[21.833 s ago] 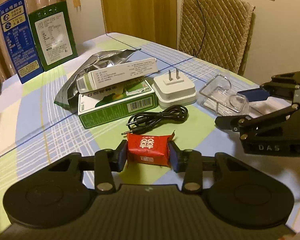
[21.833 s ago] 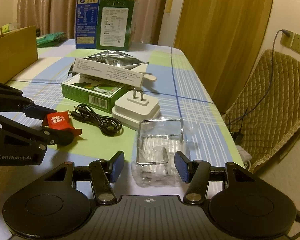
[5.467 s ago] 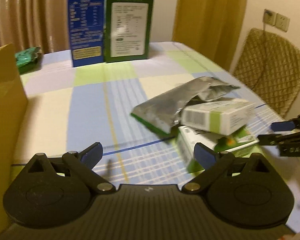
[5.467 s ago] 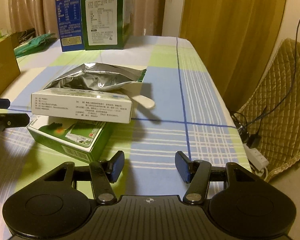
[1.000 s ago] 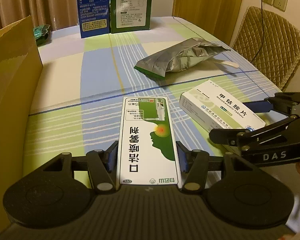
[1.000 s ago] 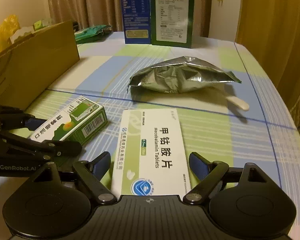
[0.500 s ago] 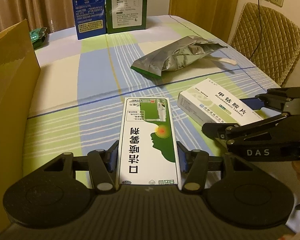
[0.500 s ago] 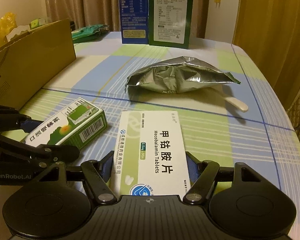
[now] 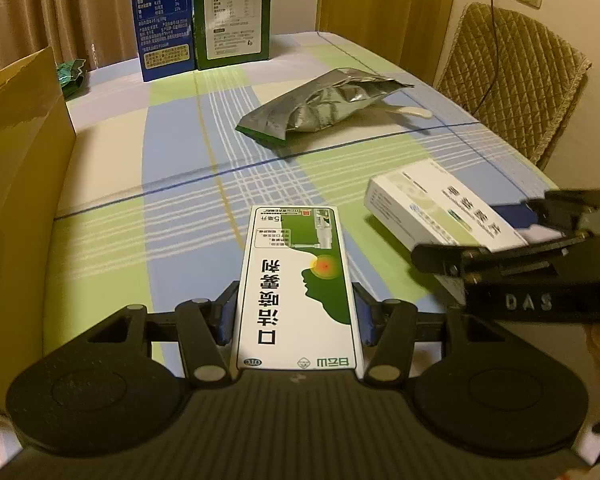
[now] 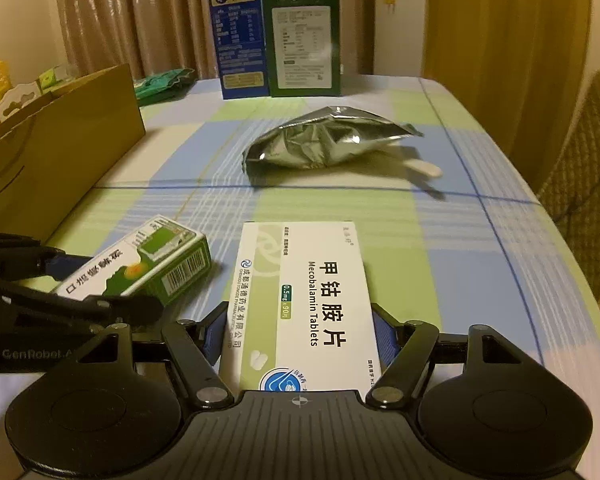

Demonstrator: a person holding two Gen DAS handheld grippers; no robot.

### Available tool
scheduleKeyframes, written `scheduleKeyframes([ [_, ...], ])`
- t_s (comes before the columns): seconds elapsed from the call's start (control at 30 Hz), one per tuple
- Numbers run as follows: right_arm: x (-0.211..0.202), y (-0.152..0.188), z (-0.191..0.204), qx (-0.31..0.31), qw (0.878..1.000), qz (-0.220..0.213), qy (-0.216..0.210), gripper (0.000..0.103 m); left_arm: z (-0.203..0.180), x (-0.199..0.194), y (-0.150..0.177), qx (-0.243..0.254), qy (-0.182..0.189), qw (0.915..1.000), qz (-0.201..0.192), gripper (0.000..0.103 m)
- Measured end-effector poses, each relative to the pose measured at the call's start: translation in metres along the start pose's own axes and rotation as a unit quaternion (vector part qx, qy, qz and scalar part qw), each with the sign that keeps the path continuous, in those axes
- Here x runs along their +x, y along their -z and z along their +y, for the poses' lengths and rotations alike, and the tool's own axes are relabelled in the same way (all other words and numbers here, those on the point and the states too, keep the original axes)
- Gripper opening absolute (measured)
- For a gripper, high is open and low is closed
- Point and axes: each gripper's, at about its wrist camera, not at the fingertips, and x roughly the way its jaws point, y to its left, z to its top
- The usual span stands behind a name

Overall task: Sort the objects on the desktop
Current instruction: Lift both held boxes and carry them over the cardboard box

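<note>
1. Left gripper (image 9: 296,316): jaws clamped on the green-and-white spray box (image 9: 296,280), near the worktop's (image 9: 172,152) near edge.
2. Right gripper (image 10: 298,334): jaws pressed against the white Mecobalamin tablet box (image 10: 304,300), beside the spray box.
3. Silver foil pouch (image 10: 320,144): lying mid-worktop, beyond both.

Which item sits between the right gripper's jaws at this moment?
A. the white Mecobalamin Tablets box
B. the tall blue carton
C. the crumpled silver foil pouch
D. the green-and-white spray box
A: in the right wrist view the white Mecobalamin Tablets box lies clamped between the jaws of the right gripper, while the green-and-white spray box is in the left gripper.
</note>
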Motion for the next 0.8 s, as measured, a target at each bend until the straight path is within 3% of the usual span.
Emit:
scheduleKeyframes([
  [0.4, -0.052, 0.019, 0.000, 0.026, 0.999, -0.023, 0.023, 0.068, -0.022, -0.048, 0.022, -0.002, -0.007, 0.9995, -0.030, 0.051],
  [0.8, -0.104, 0.005, 0.031, 0.010, 0.997, -0.070, 0.012, 0.068, -0.027, -0.111, 0.014, -0.006, -0.024, 0.9955, -0.092, 0.051],
])
